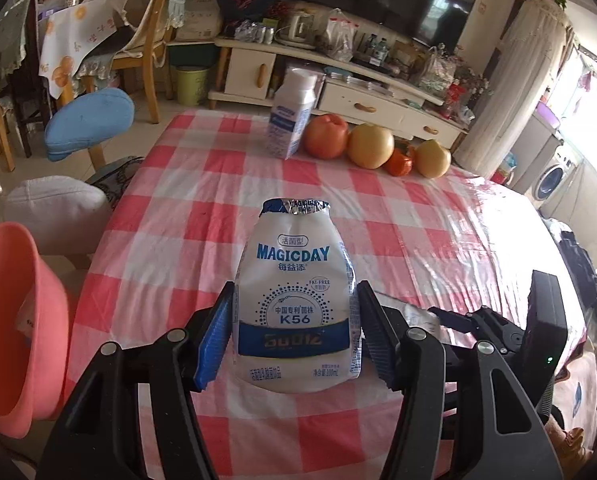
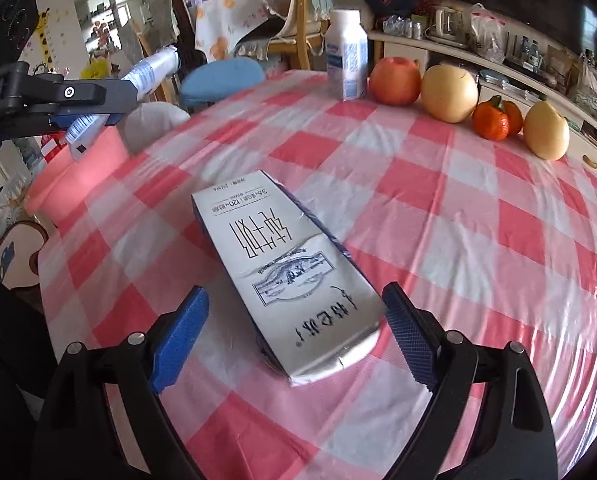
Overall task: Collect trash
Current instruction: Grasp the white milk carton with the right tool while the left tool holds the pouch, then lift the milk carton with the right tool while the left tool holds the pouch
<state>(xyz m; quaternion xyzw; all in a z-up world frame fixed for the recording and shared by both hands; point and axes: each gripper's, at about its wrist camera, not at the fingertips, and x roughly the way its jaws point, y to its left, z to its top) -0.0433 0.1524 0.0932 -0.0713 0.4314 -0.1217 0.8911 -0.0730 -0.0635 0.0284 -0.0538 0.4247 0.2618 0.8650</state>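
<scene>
My left gripper (image 1: 294, 328) is shut on a white and blue MAGICDAY yogurt bottle (image 1: 296, 292) with a foil lid and holds it above the checked table. In the right wrist view the same bottle (image 2: 138, 80) hangs in the left gripper over a pink basin (image 2: 82, 172) at the table's left edge. My right gripper (image 2: 296, 332) is open, its fingers on either side of the near end of a flattened white milk carton (image 2: 286, 268) lying on the table.
A pink basin (image 1: 14, 344) sits at the left of the red and white checked table (image 1: 438, 248). A standing white carton (image 1: 292, 116) and several fruits (image 1: 370, 146) line the far edge. Chairs and a blue stool (image 1: 90, 122) stand beyond.
</scene>
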